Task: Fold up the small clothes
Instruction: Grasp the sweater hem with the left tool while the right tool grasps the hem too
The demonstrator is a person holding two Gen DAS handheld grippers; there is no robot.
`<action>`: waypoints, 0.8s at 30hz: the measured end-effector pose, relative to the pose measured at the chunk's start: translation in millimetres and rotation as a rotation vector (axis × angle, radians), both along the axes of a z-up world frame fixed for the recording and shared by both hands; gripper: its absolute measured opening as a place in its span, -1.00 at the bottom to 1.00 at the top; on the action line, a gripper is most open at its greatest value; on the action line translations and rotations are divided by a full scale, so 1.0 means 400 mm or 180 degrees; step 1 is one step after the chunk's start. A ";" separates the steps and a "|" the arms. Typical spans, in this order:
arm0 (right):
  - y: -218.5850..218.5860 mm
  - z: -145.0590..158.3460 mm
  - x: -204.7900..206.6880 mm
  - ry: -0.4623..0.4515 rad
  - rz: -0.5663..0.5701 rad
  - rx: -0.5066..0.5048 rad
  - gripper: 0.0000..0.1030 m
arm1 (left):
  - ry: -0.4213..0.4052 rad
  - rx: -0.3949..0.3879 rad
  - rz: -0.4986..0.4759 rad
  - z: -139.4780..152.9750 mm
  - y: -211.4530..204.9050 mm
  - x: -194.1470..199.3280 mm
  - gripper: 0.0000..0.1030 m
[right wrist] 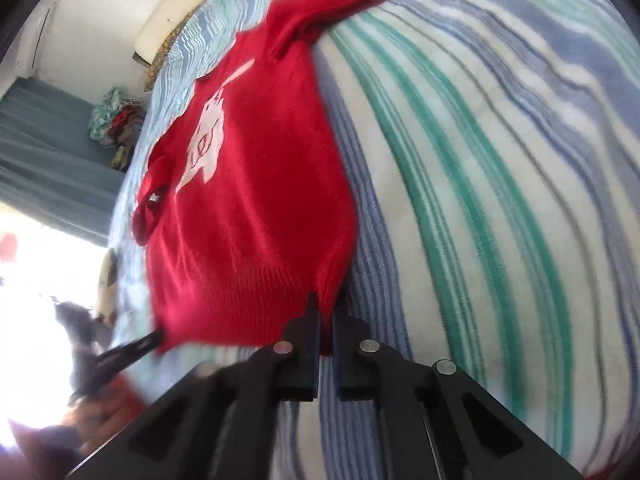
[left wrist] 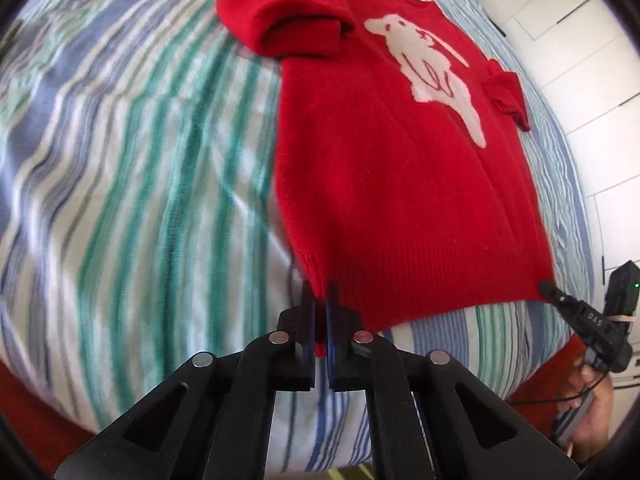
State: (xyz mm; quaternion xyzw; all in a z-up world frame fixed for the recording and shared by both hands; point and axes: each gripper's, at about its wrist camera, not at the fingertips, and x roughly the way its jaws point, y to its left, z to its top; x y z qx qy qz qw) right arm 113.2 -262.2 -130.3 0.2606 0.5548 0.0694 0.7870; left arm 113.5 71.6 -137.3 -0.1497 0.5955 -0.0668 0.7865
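The only writing I can make out is a small white mark on the side of my right gripper (left wrist: 549, 291), seen from the left wrist; it looks like three letters but I can't read them for certain. A small pale tag shows on the near sleeve in the right wrist view, too small and blurred to read.

The red sweater (left wrist: 400, 168) is a soft, fuzzy knit with a ribbed band along its hem and a white animal figure (left wrist: 428, 68) worked into the chest. It lies face up and spread flat on the bed (left wrist: 140, 160), hem toward me, short sleeves turned out to either side. The bed cover is a thin, slightly rumpled cloth in green, blue and white stripes.

My left gripper (left wrist: 320, 312) has its fingers closed tight on one hem corner, a strip of red knit pinched between the pads. My right gripper has its fingers closed on the opposite hem corner, red cloth caught between them too, and the hem runs taut between the two.

Striped cover lies bare on both sides of the sweater. Beyond the bed's far edge are white cabinet doors (left wrist: 568, 12); on the other side a pile of crumpled cloth (right wrist: 116, 120) sits by the wall.
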 end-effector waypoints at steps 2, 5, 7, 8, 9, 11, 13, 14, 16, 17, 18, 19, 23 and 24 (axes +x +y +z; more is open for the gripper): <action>0.005 0.063 -0.017 -0.0058 0.0115 -0.0371 -0.93 | -0.0032 0.0033 0.0011 0.035 0.027 -0.026 -0.98; 0.010 0.132 -0.052 -0.0065 0.0243 -0.0511 -0.93 | -0.0141 0.0170 -0.0105 0.084 0.032 -0.063 -0.98; 0.032 0.159 -0.061 -0.0056 0.0363 -0.0609 -0.93 | -0.0158 0.0300 -0.0168 0.093 0.028 -0.072 -0.98; 0.043 0.164 -0.066 -0.0032 0.0415 -0.0634 -0.93 | -0.0142 0.0378 -0.0183 0.085 0.025 -0.075 -0.98; 0.052 0.159 -0.066 -0.0003 0.0463 -0.0661 -0.93 | -0.0093 0.0432 -0.0186 0.069 0.025 -0.074 -0.98; 0.063 0.129 -0.063 0.0101 0.0511 -0.0786 -0.93 | 0.0075 0.0492 -0.0144 0.006 0.025 -0.061 -0.98; 0.056 0.062 -0.058 0.0265 0.0474 -0.0853 -0.93 | 0.0160 0.0476 -0.0089 -0.039 0.033 -0.041 -0.97; 0.048 0.025 -0.055 0.0347 0.0444 -0.0840 -0.94 | 0.0138 0.0496 -0.0080 -0.041 0.033 -0.035 -0.97; 0.033 -0.017 -0.044 0.0407 0.0363 -0.0721 -0.95 | 0.0098 0.0583 -0.0083 -0.032 0.026 -0.033 -0.97; 0.031 -0.020 -0.040 0.0402 0.0348 -0.0716 -0.95 | 0.0086 0.0633 -0.0091 -0.034 0.020 -0.031 -0.96; 0.031 -0.019 -0.036 0.0403 0.0352 -0.0724 -0.95 | 0.0062 0.0701 -0.0114 -0.037 0.011 -0.029 -0.96; 0.034 -0.018 -0.037 0.0405 0.0361 -0.0735 -0.95 | 0.0037 0.0785 -0.0138 -0.040 -0.001 -0.026 -0.96; 0.048 -0.028 -0.039 0.0380 0.0411 -0.0813 -0.94 | -0.0044 0.1177 -0.0260 -0.044 -0.060 -0.012 -0.96; 0.050 -0.028 -0.040 0.0374 0.0420 -0.0841 -0.94 | -0.0071 0.1258 -0.0296 -0.048 -0.076 -0.005 -0.95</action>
